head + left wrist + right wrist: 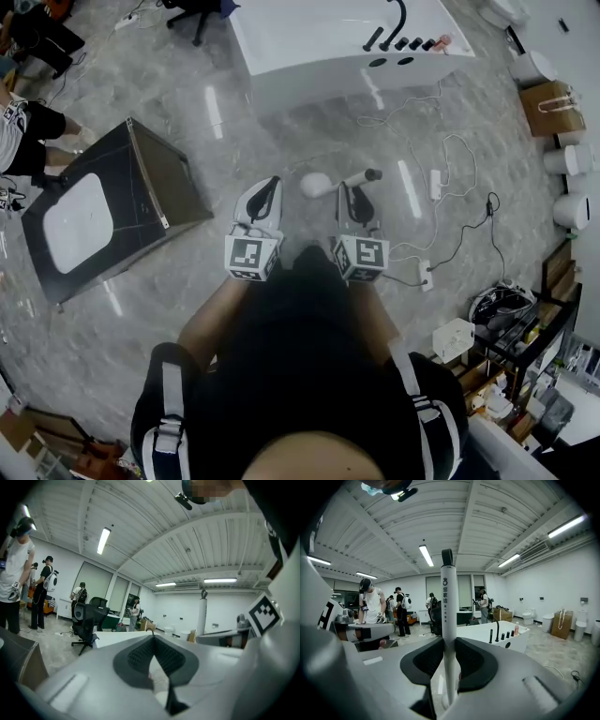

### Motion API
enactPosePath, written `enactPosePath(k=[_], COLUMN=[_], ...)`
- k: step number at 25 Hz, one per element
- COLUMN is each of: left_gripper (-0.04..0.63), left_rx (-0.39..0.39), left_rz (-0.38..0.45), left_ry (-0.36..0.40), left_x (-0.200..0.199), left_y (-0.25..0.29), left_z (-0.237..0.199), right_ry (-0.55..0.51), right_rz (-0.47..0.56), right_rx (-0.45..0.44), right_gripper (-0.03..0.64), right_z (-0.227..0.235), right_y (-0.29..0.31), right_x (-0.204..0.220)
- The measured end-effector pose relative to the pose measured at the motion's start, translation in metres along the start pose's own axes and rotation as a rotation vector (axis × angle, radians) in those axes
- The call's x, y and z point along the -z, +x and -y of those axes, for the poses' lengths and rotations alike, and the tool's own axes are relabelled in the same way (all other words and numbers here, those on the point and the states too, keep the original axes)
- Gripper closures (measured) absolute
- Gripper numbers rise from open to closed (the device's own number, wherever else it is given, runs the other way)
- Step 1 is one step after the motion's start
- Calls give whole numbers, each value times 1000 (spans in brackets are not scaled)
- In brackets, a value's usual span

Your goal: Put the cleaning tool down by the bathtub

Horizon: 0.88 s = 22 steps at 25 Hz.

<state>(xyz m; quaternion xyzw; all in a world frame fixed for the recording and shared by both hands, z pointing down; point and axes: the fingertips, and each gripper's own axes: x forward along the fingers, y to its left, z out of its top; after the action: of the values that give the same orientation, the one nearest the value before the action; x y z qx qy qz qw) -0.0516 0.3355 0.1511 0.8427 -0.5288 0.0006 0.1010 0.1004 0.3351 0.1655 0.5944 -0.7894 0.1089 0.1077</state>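
Observation:
The cleaning tool [317, 184] is a white stick with a round white head and a dark cap. It hangs over the grey floor, a good way short of the white bathtub [281, 37] at the top of the head view. My right gripper [347, 189] is shut on its handle. In the right gripper view the handle [448, 616] stands upright between the pads [474, 660], with the bathtub [487, 637] beyond it. My left gripper [270, 184] is just left of the tool's head. Its jaws [153, 637] meet at the tips with nothing in them.
A black cabinet with a white basin top [159, 178] stands on the left. Cables and power strips [436, 183] trail over the floor to the right. White fixtures [567, 159] and a shelf [534, 347] line the right wall. Several people stand at the far left.

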Motion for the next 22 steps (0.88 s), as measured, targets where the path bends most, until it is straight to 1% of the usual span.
enactPosePath(k=[5,9,14,22], left_gripper=[586,586,586,586], left_rx=[10,0,-12,-65], left_rz=[1,-2,-15,-10], left_ry=[0,-1,1,10], left_x=[-1,-1,2,-5], left_y=[12,28,60,107], left_z=[-8,-9,-2,4], right_ry=[-9,5,9,12], right_rz=[-8,4,18,15], right_rx=[25,8,-20,-75], right_gripper=[532,532,532,532], right_z=[3,9,31,64], right_y=[12,26,48,89], right_x=[1,-7,-14,-21])
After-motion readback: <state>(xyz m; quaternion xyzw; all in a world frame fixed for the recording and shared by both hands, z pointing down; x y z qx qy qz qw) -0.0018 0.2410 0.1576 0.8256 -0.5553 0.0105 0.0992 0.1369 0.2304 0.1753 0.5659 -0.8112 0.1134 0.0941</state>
